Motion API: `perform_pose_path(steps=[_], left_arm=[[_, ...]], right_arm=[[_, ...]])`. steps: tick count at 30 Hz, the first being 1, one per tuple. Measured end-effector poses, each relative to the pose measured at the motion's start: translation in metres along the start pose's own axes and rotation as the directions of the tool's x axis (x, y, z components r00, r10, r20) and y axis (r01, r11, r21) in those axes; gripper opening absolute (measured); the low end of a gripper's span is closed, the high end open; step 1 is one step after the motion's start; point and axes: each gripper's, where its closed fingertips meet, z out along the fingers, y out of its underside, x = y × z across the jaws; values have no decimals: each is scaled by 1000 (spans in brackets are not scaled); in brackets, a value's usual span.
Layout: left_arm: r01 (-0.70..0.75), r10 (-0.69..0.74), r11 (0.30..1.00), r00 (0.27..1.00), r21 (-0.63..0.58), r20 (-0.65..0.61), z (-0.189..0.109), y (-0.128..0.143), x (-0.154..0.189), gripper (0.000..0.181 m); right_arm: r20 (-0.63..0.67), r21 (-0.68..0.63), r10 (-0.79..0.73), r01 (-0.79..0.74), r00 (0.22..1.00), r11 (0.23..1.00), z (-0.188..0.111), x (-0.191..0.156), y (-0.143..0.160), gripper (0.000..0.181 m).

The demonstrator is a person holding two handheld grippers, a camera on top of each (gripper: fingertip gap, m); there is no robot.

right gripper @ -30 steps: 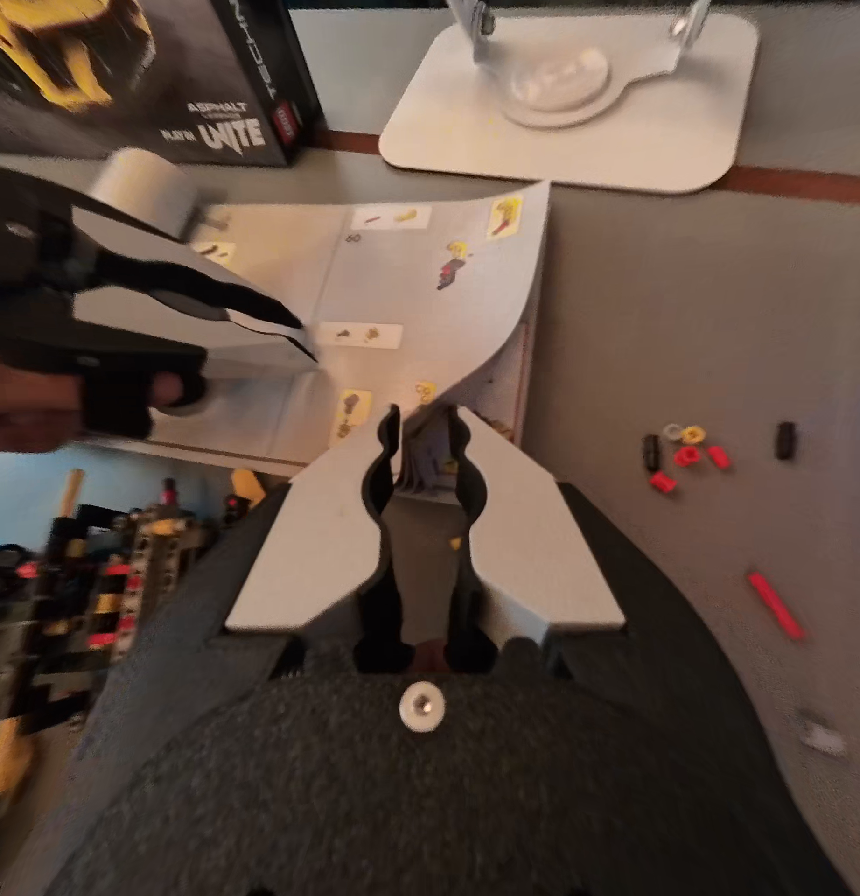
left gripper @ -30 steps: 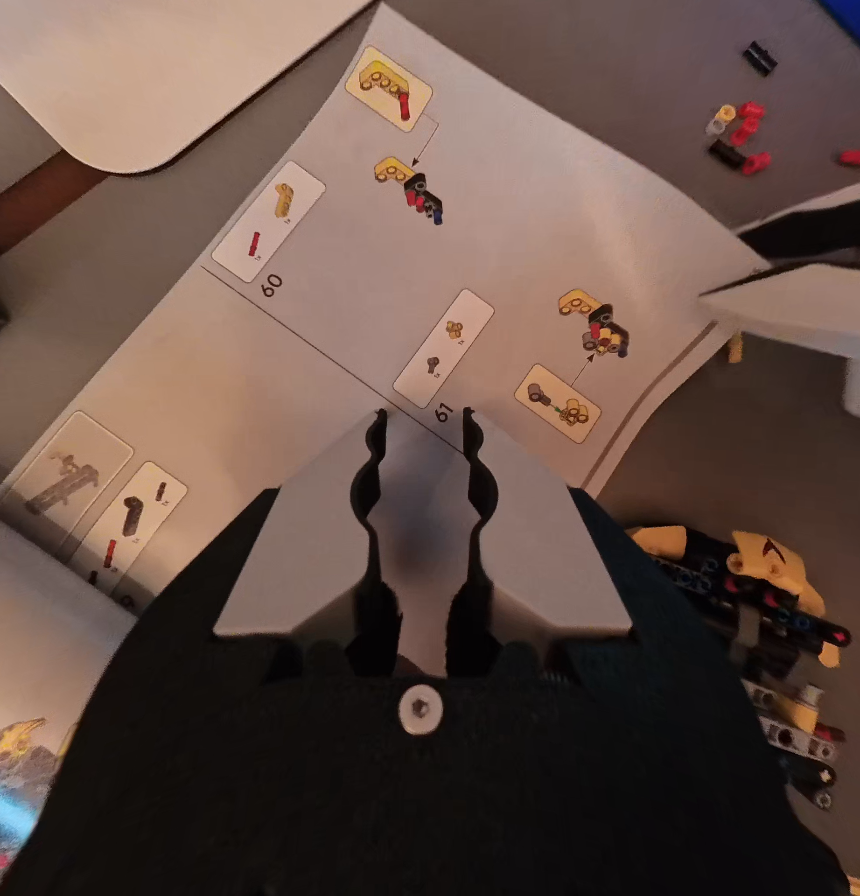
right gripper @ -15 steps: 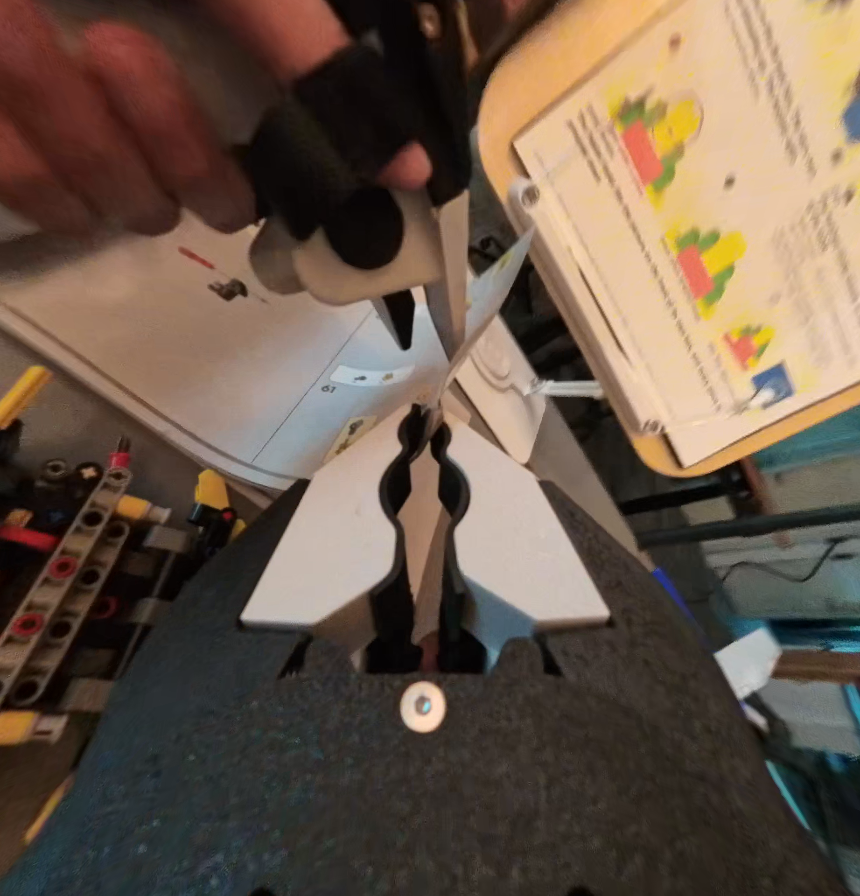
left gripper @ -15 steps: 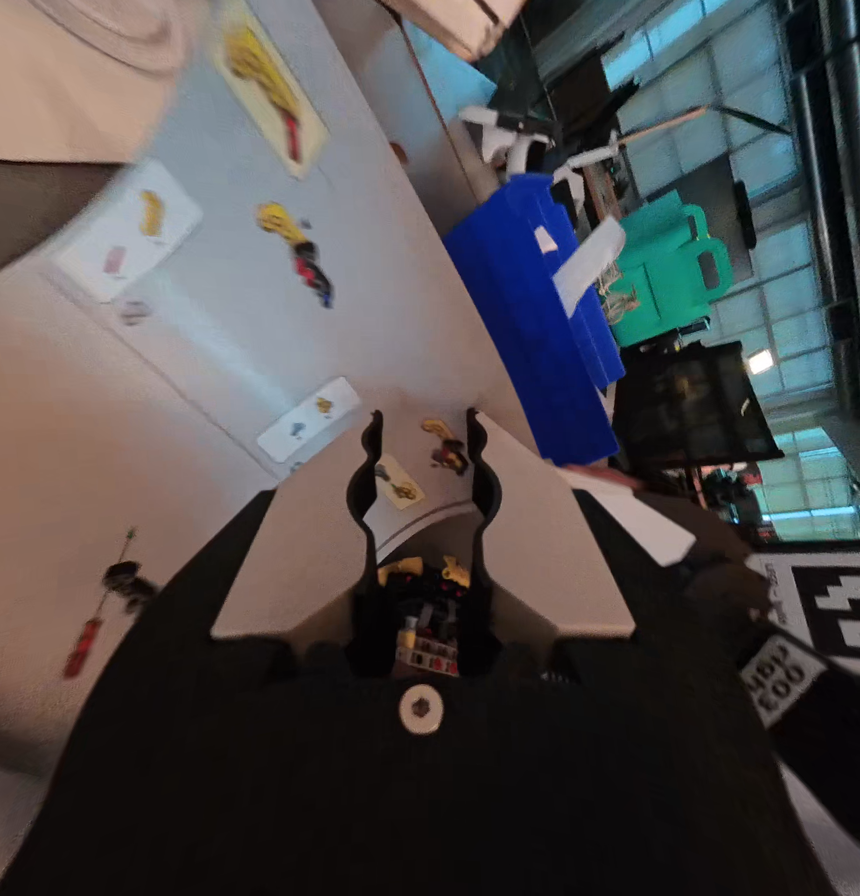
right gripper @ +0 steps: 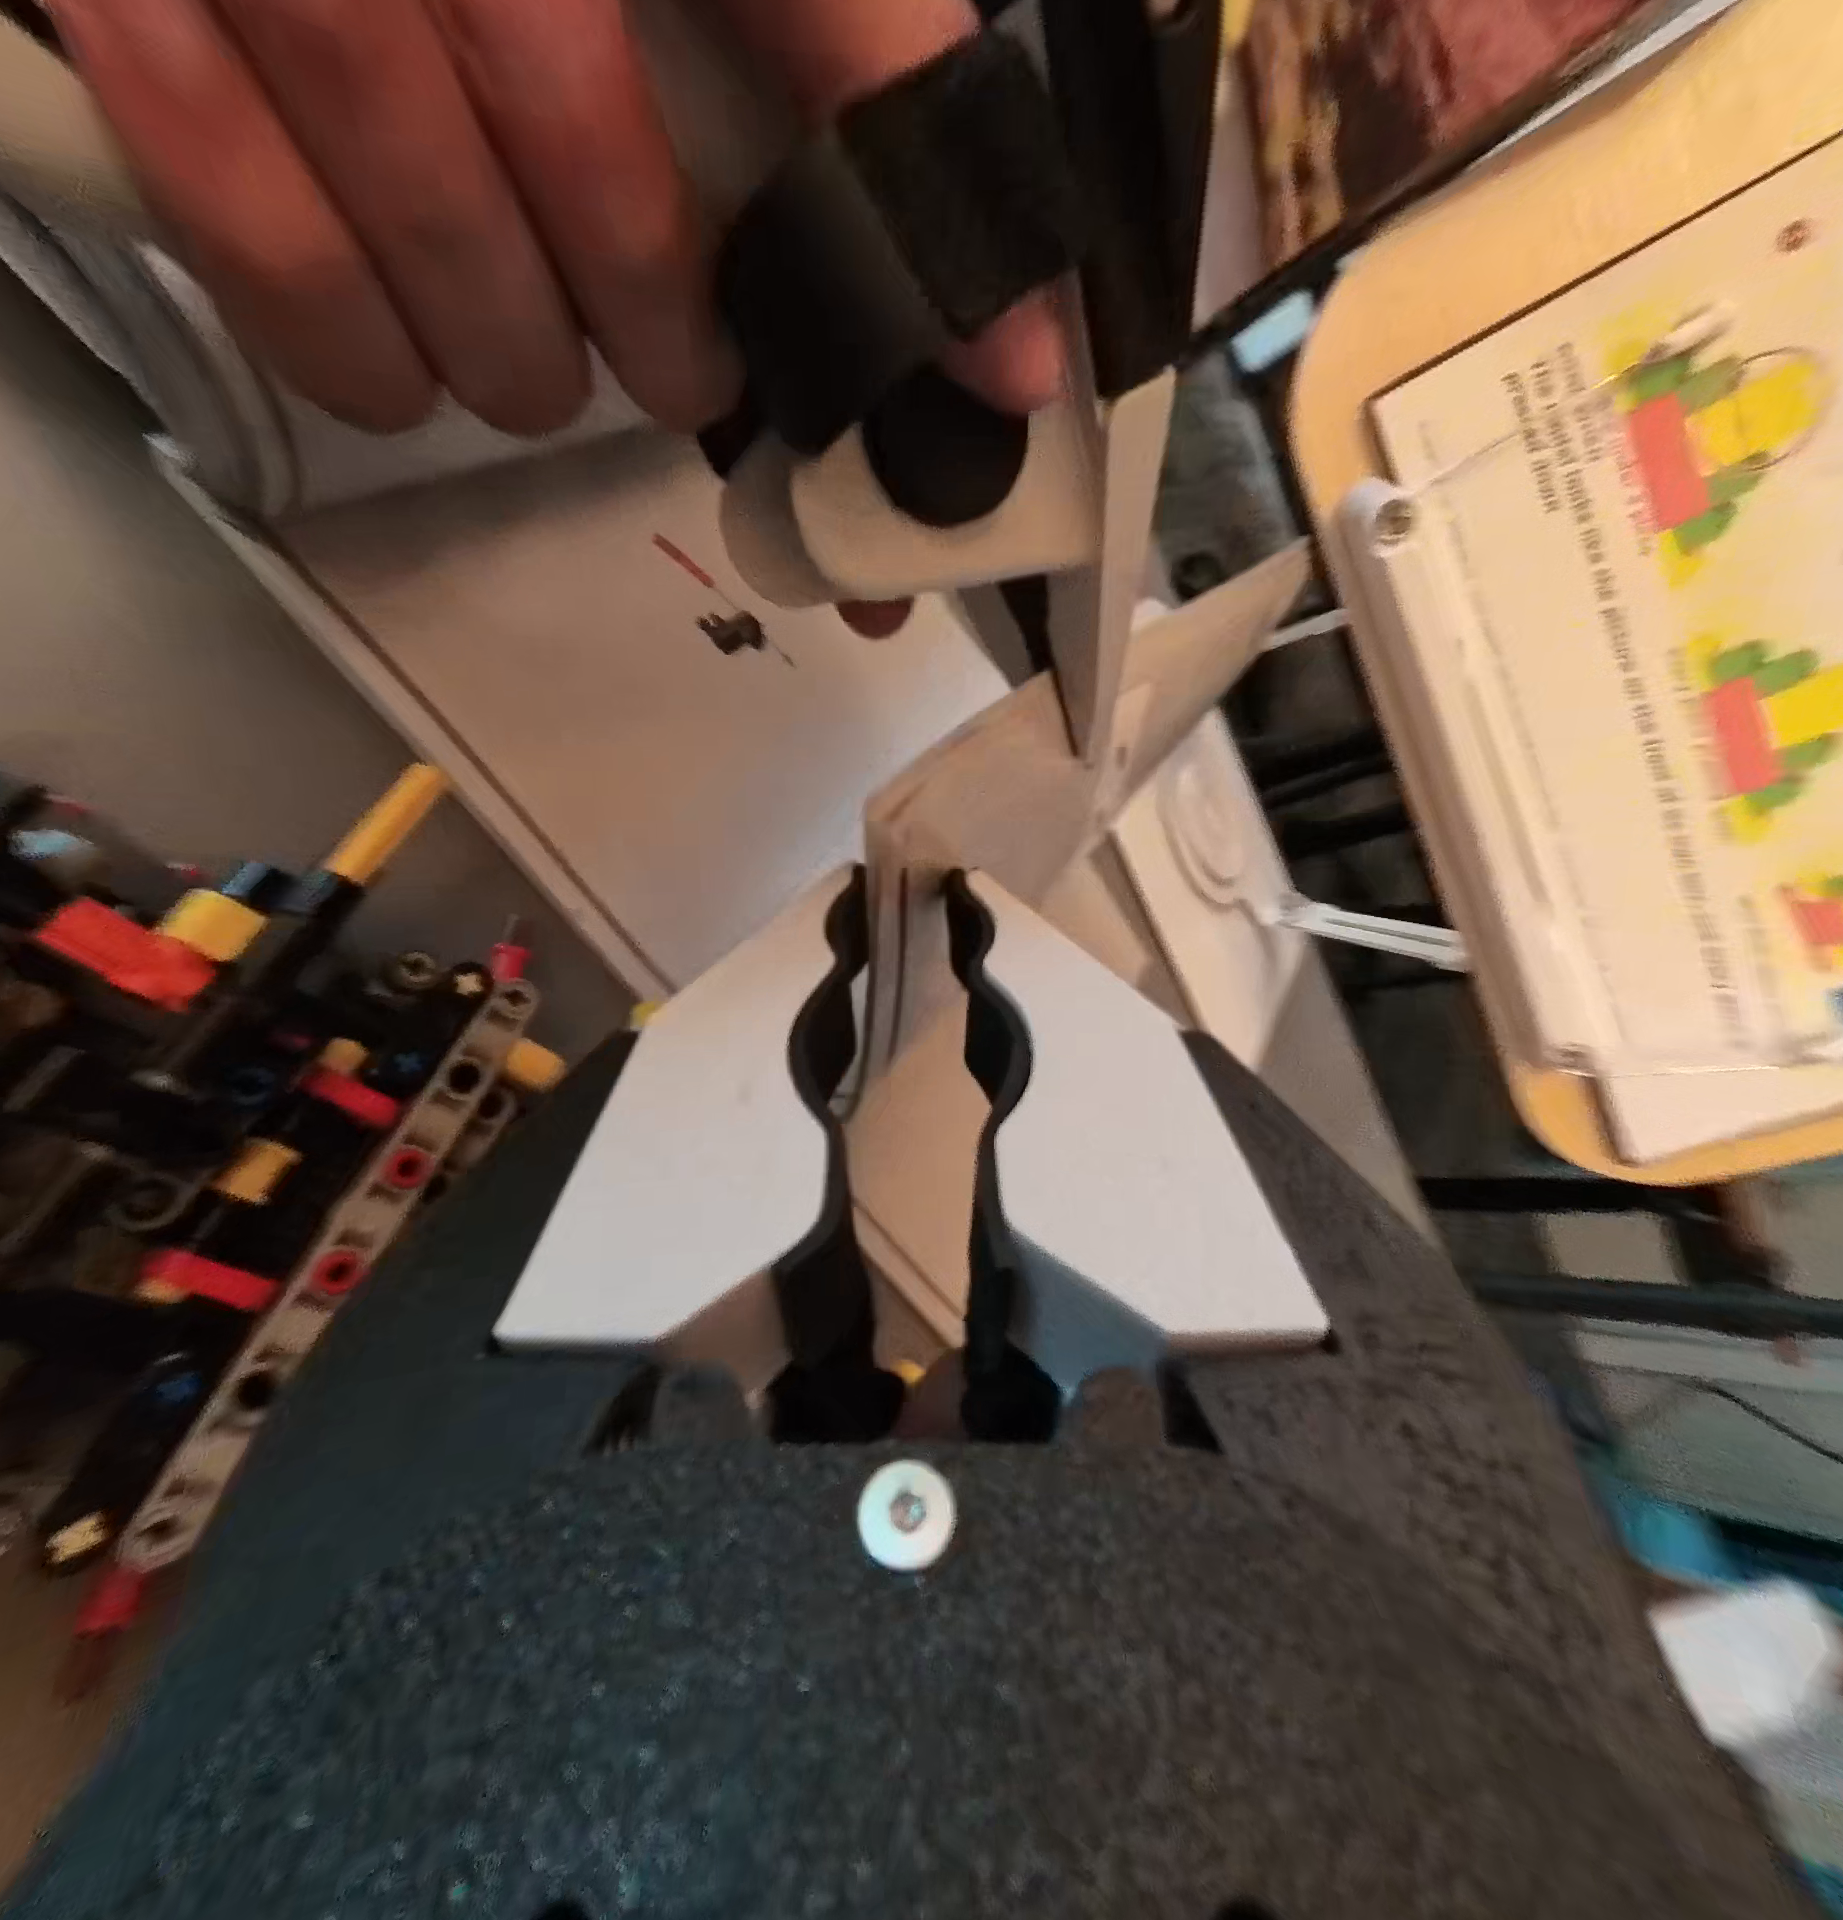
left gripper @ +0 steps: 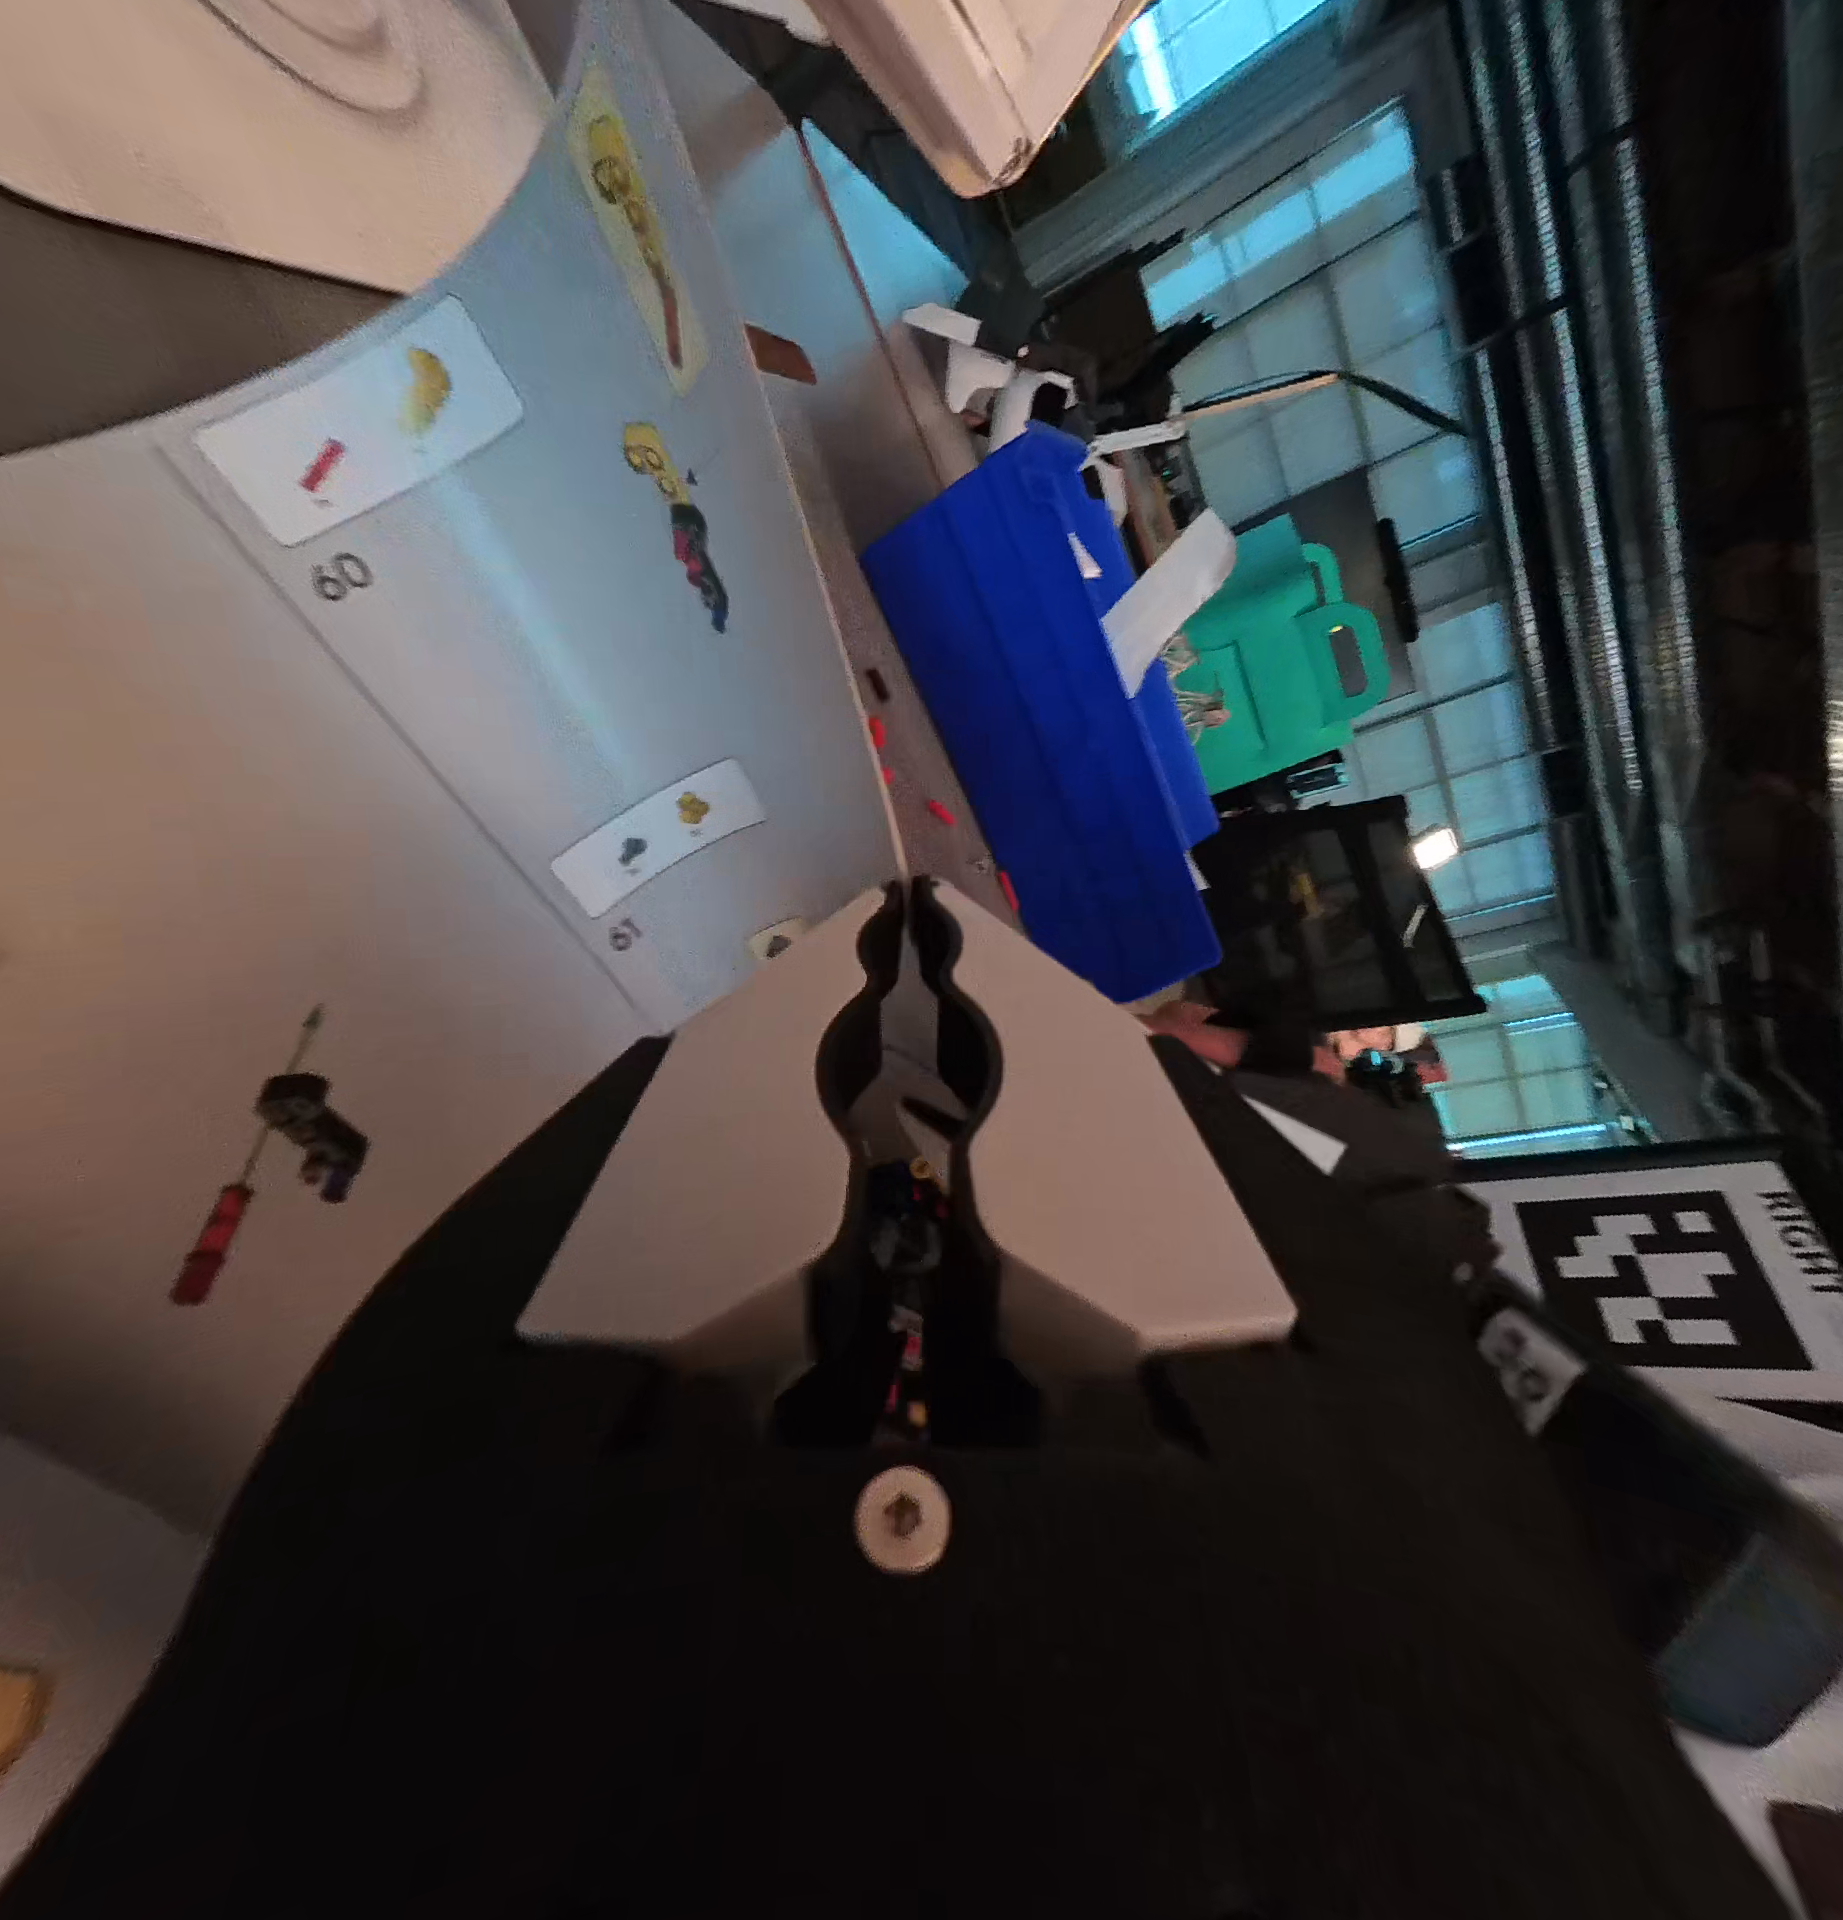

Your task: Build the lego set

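Note:
The open instruction booklet [left gripper: 460, 748] lies on the table with its right page curled upward. My left gripper [left gripper: 909, 889] is shut on the outer edge of that page and holds it lifted. In the right wrist view a hand holds the left gripper [right gripper: 1088, 727], which pinches the page from above. My right gripper [right gripper: 903, 883] stands just below it, jaws slightly apart, with the edges of several booklet pages [right gripper: 886, 935] between them. The part-built black, yellow and red lego model [right gripper: 221, 1091] lies left of the right gripper.
A blue bin [left gripper: 1042, 727] stands beyond the booklet, with small red pieces [left gripper: 938, 810] on the table before it. A white stand base [left gripper: 169, 104] sits at the far side. A wooden board with a picture card [right gripper: 1623, 623] hangs at the right. My right fingertips sit around 5 centimeters from my left ones.
My left gripper tilted down onto the page edge and closed on it, lifting the page. My right gripper, pinching the page half a second ago, has opened slightly.

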Motion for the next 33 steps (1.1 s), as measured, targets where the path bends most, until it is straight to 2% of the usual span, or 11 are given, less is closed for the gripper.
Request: perform_pose_path(steps=[2,3,5,7,9,11,13,16,21,26,33], left_arm=[[-21,21,1000,1000,-11,5,-3,1,-3,1],[-31,31,999,999,-14,-14,-4,2,-1,1],[-52,52,999,996,4,-78,-8,1,9,1],[-62,63,998,989,12,-137,-11,1,19,1],[-37,42,999,978,28,-205,-13,-1,28,0],[-7,14,1000,966,28,-257,-13,0,32,1],[26,-15,999,951,30,-309,-13,0,36,2],[46,-36,999,927,18,-373,-14,2,44,7],[-4,10,1000,926,15,-377,-13,3,47,4],[-73,72,997,951,10,-301,-10,2,40,0],[-80,88,996,972,43,-218,-43,-8,28,0]], right_arm=[[149,76,145,-157,978,985,-7,-6,-12,29],[260,114,248,-285,933,952,-13,-5,-21,39],[453,140,415,-523,789,841,-21,10,-36,60],[563,113,531,-695,633,710,-12,32,-35,73],[654,-10,589,-774,474,633,7,31,-26,91],[739,-109,591,-809,323,578,14,21,-29,88],[744,-97,592,-827,309,554,21,23,-29,65],[772,-102,577,-844,266,526,20,20,-32,51],[809,-102,550,-871,209,480,12,30,-30,49],[813,-108,552,-883,186,456,11,36,-21,44],[797,-139,586,-900,145,412,15,41,-2,35]])
